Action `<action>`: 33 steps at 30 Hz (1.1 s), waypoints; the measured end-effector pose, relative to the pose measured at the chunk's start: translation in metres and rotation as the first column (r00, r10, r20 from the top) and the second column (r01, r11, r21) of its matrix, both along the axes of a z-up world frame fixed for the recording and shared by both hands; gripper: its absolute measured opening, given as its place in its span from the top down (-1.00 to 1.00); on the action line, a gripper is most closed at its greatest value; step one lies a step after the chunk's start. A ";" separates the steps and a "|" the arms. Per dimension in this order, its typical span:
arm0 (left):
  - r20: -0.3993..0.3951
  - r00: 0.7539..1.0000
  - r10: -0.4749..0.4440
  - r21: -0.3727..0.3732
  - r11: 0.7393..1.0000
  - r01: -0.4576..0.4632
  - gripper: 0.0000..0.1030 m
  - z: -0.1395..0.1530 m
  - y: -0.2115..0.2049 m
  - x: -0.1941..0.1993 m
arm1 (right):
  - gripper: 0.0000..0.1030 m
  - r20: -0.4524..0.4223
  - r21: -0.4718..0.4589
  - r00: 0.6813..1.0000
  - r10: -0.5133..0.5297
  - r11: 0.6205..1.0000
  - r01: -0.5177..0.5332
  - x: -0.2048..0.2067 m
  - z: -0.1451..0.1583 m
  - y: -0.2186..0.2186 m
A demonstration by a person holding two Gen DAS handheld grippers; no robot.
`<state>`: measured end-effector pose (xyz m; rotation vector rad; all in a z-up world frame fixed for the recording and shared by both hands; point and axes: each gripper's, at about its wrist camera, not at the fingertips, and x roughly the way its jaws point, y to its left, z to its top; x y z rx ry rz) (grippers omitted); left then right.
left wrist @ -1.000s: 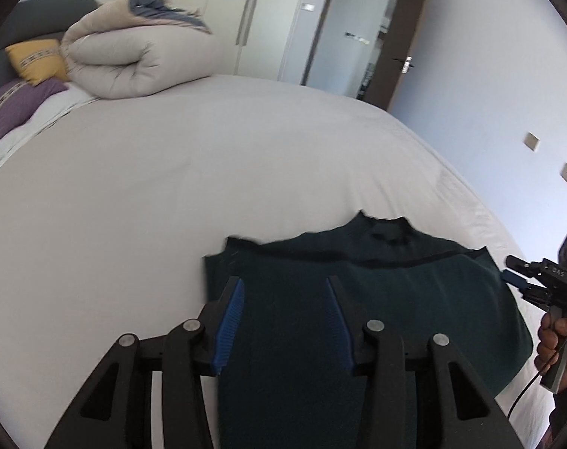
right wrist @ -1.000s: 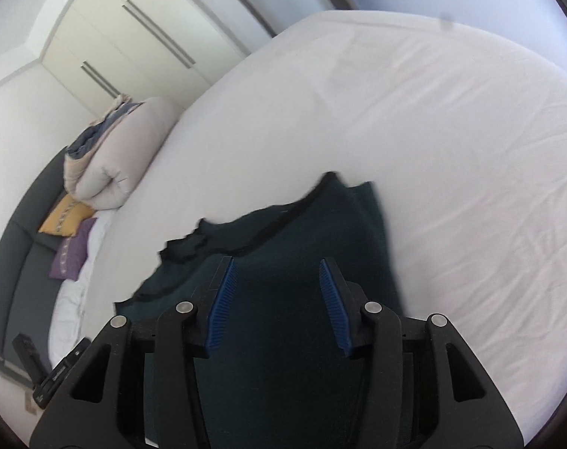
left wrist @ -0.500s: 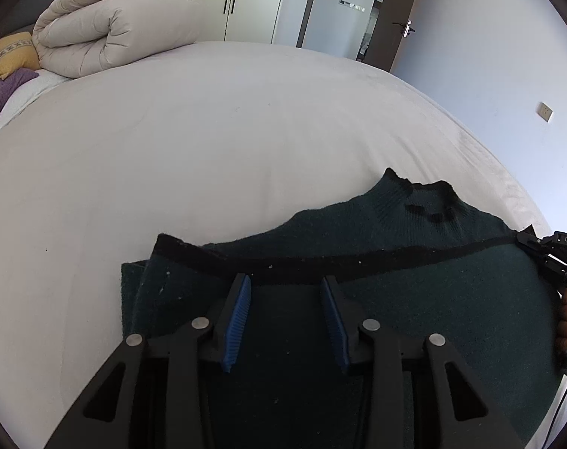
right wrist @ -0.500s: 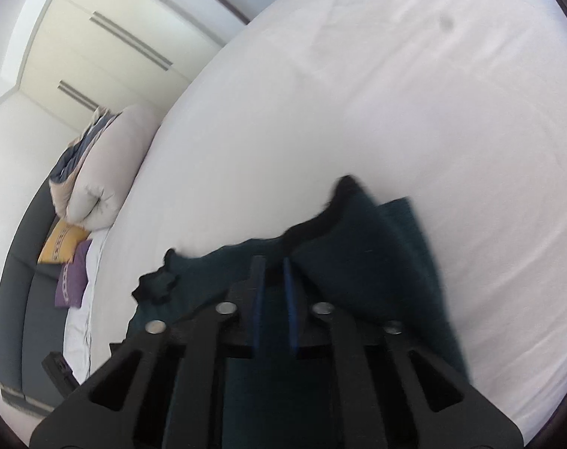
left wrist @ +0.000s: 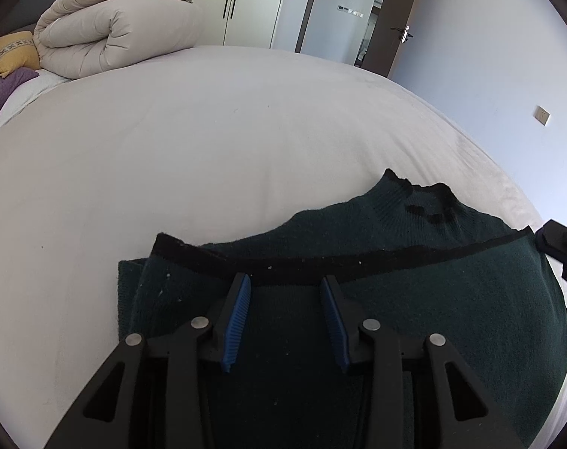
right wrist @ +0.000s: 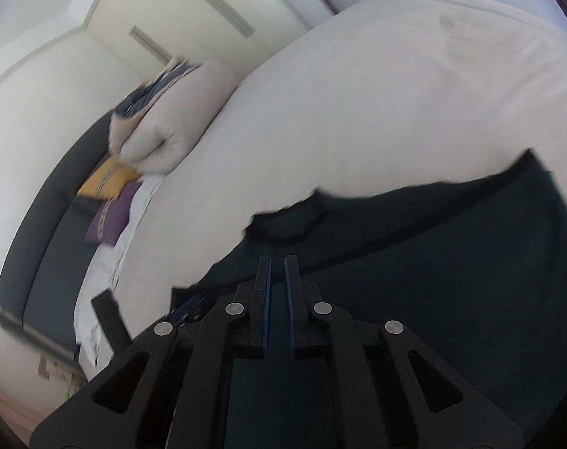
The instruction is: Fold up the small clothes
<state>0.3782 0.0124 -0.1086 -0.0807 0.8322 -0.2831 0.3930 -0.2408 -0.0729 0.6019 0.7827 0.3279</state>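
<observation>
A dark green sweater (left wrist: 433, 299) lies on the white bed (left wrist: 208, 149), its black-edged hem folded up towards the collar. My left gripper (left wrist: 285, 280) is open, its blue pads (left wrist: 238, 318) set down on the sweater just below the hem band, with no fabric pinched. At the hem's right corner the right gripper's black body (left wrist: 558, 243) shows at the frame edge. In the blurred right wrist view my right gripper (right wrist: 277, 262) hovers over the sweater (right wrist: 451, 262). Its jaws stand a thin slit apart and are opening. I see no cloth between them.
A rolled beige duvet (left wrist: 115, 33) sits at the bed's far left, beside a yellow pillow (left wrist: 10, 54) and a purple one (left wrist: 2, 86). White wardrobes and a dark door (left wrist: 399, 26) stand beyond. The bed's right edge runs close to the sweater.
The left gripper sank onto the sweater by the hem band. The right jaws shut, then parted slightly, and that gripper swept sideways across the sweater.
</observation>
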 end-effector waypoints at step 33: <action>-0.074 0.996 0.040 -0.138 0.989 -0.050 0.07 0.019 0.032 -0.023 | 0.61 -0.102 0.144 0.854 -0.511 0.841 0.521 -0.103 -0.046 -0.216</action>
